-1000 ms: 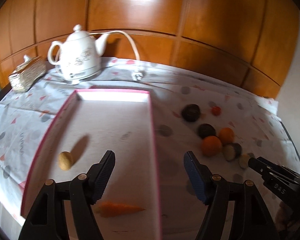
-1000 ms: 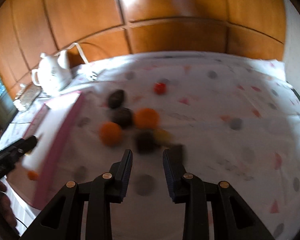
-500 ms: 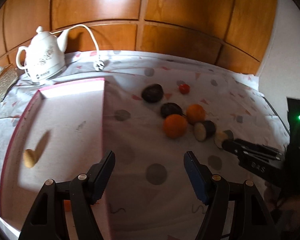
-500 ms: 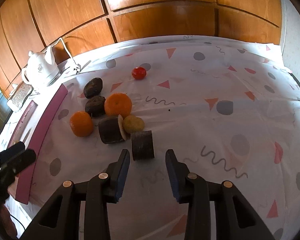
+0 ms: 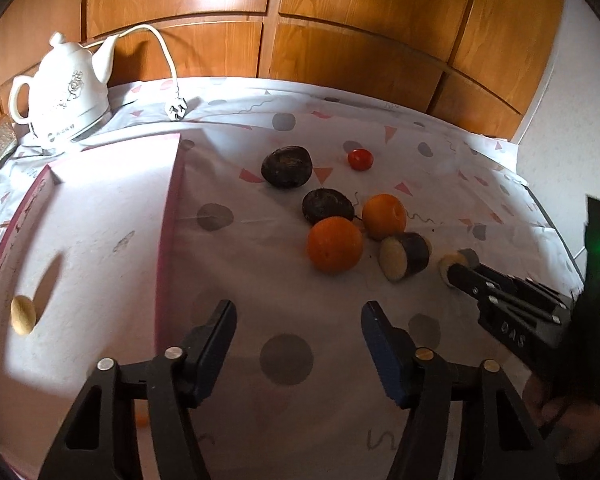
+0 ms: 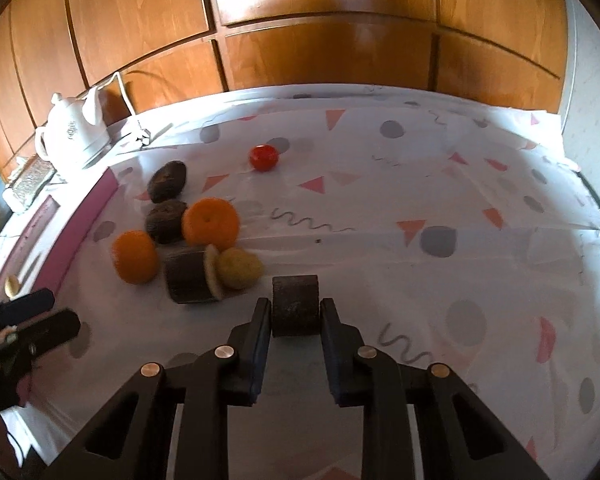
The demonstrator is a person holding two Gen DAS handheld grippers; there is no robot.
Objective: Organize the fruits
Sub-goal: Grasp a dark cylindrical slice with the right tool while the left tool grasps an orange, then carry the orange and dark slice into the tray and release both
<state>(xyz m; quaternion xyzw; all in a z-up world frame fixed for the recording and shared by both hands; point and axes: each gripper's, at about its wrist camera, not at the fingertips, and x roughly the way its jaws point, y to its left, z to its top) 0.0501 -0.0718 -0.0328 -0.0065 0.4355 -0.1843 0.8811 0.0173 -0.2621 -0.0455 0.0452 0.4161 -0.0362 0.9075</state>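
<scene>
My right gripper (image 6: 295,316) has its fingers on both sides of a dark cut fruit piece (image 6: 295,309) on the tablecloth; its pads touch the sides. Left of it lie a yellow-brown fruit (image 6: 240,268), another dark cut piece (image 6: 190,278), two oranges (image 6: 134,257) (image 6: 210,221), two dark round fruits (image 6: 166,221) (image 6: 167,176) and a red tomato (image 6: 264,157). My left gripper (image 5: 296,336) is open and empty above the cloth, right of the pink-rimmed white tray (image 5: 168,216). The tray holds a small tan fruit (image 5: 23,314).
A white kettle (image 5: 66,92) with cord and plug (image 5: 176,110) stands at the back left before wood panelling. A woven box (image 6: 30,180) sits beside it. The table's right edge meets a white wall (image 5: 572,92). An orange item (image 5: 142,420) shows by the left finger.
My right gripper moved forward and its fingers closed in around the dark cut piece. My left gripper drifted a little forward, with the fruits larger in view.
</scene>
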